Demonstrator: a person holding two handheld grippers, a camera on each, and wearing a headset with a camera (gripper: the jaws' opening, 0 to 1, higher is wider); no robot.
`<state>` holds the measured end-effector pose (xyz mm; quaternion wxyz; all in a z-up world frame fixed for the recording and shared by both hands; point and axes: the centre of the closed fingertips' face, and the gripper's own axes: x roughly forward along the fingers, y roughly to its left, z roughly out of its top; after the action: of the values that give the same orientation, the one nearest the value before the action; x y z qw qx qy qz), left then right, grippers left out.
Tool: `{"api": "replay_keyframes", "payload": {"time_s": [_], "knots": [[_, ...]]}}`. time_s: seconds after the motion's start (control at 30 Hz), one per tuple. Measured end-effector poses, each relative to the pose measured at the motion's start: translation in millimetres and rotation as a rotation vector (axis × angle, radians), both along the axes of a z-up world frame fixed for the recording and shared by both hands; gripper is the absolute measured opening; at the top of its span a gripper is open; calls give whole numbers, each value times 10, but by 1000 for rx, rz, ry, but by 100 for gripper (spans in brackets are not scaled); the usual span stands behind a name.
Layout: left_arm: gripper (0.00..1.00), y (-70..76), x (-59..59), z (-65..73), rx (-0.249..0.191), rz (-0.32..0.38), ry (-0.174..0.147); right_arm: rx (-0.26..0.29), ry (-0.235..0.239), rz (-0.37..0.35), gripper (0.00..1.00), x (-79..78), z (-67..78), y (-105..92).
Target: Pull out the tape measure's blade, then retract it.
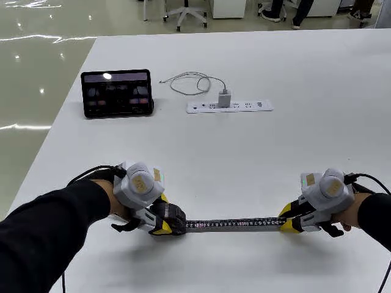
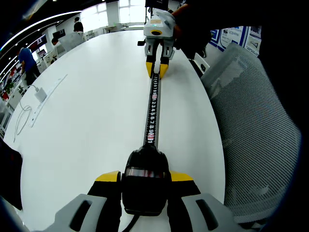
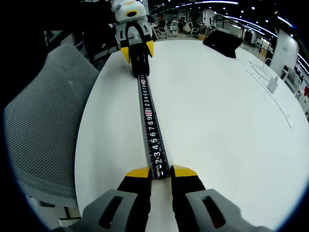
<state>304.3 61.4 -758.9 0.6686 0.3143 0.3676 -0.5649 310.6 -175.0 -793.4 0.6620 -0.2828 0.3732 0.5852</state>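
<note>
The sides of the tape measure's case (image 2: pixel 145 186) are hidden between the fingers (image 2: pixel 107 177) of the left gripper (image 2: pixel 144 176); the tip of the blade (image 3: pixel 153 135) is covered between the fingers (image 3: pixel 138 173) of the right gripper (image 3: pixel 161 172). The screen of the tablet (image 1: pixel 116 93) is too small to read; people (image 1: pixel 297 13) beyond the surface (image 1: pixel 256 159) are cut off above the legs by the head view's top edge.

matt white tabletop (image 1: pixel 244 152), smooth black plastic tape measure case (image 2: pixel 145 181)
the flat printed blade (image 3: pixel 150 125) has a faint sheen; the grey mesh chair back (image 2: pixel 256 121) looks rough; the pale floor (image 1: pixel 36 61) is glossy.
</note>
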Motion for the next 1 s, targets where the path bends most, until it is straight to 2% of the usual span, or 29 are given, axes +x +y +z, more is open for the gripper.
{"api": "replay_keyframes", "payload": {"time_s": [0.07,0.33,0.4,0.57,0.67,0.8,1.0], "knots": [[32,-1,2,0,-3,3,0,-10,-22,22,11,13,-4,-1],[32,-5,0,2,-4,4,-3,-28,-16,11,13,17,-4,4],[32,-6,1,1,-4,3,-1,-31,-26,2,17,34,4,7],[32,-6,5,-3,-2,-1,-3,-12,-14,-6,28,-5,37,40],[32,-6,2,-3,-7,-2,-12,15,13,-42,34,-18,72,47],[32,-11,9,7,-28,20,-13,15,9,-62,38,8,94,-3],[33,-12,17,10,-15,17,-14,16,9,-86,48,15,102,-38]]}}
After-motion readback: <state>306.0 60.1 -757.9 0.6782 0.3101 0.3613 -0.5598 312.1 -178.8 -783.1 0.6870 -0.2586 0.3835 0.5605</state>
